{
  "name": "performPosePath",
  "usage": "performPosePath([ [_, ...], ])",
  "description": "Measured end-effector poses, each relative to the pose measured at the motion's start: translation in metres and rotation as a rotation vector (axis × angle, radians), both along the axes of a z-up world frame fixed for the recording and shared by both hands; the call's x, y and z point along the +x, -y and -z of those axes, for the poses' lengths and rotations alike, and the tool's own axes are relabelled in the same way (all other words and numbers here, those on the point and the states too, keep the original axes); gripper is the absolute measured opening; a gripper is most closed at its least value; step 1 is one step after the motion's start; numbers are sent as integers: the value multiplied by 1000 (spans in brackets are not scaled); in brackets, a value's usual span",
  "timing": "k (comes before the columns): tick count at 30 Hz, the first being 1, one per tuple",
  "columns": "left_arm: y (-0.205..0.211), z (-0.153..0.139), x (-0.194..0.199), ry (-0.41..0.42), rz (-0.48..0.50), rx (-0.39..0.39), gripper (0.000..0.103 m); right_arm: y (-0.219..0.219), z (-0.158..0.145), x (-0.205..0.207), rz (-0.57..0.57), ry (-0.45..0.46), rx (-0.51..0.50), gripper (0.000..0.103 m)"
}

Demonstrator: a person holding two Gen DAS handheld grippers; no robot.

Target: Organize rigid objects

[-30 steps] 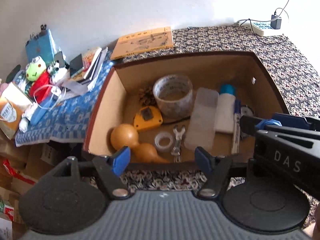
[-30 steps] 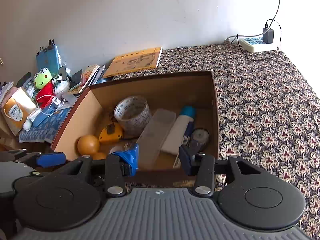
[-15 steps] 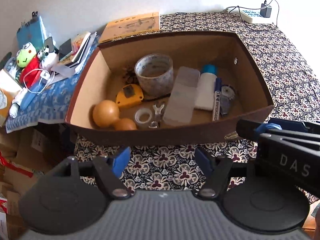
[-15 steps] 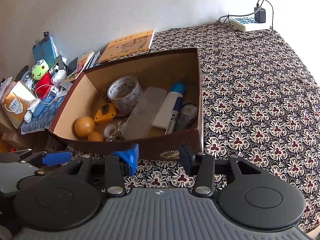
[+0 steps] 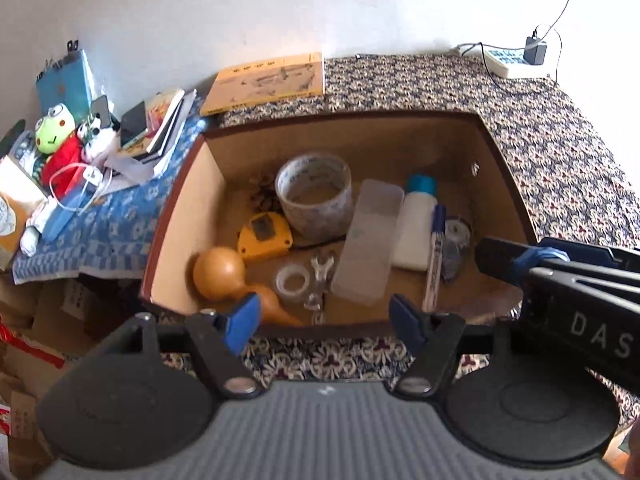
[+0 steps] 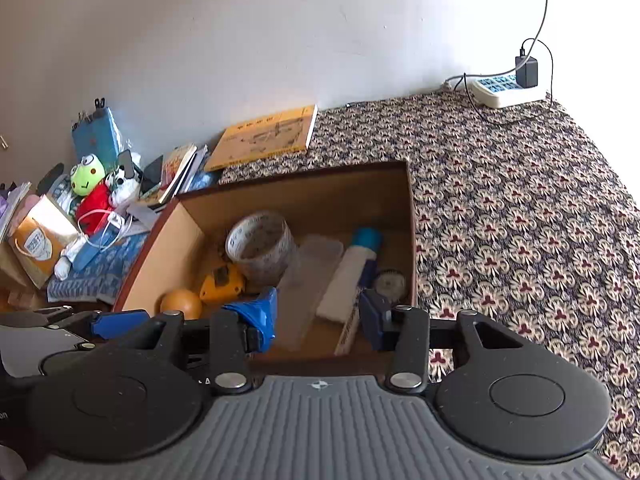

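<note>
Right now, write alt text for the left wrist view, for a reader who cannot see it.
The open left tongs hover, holding nothing, over the near edge of a brown cardboard box on a patterned cloth. Inside lie a tape roll, yellow tape measure, gourd, wrench, clear case and white bottle. The right tongs enter from the right.

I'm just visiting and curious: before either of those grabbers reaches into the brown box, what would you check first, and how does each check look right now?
1. Left gripper open and empty: ok.
2. Right gripper open and empty: ok.
3. Box has no lid, so its contents are reachable: ok.
4. Big tape roll in plain sight: ok.
5. Marker free to lift: cannot tell, it lies tight against the white bottle.
6. Bare patterned cloth beside the box for setting things down: ok.
</note>
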State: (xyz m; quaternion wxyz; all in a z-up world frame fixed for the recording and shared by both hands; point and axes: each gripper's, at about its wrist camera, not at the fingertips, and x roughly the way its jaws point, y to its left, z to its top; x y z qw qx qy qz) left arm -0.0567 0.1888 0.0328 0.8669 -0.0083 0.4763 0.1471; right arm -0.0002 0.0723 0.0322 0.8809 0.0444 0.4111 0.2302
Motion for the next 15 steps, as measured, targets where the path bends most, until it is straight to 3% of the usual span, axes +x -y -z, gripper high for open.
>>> performPosePath([
  [7,-16,1,21,23,12,2,72,-10,3,17,17,8,4,30],
  [10,-25,3,29,34,33,-32,71,-15,5,23,25,9,5,29],
  [15,-30,2,36,92,31,34,67,-22,7,34,29,11,-3,30],
])
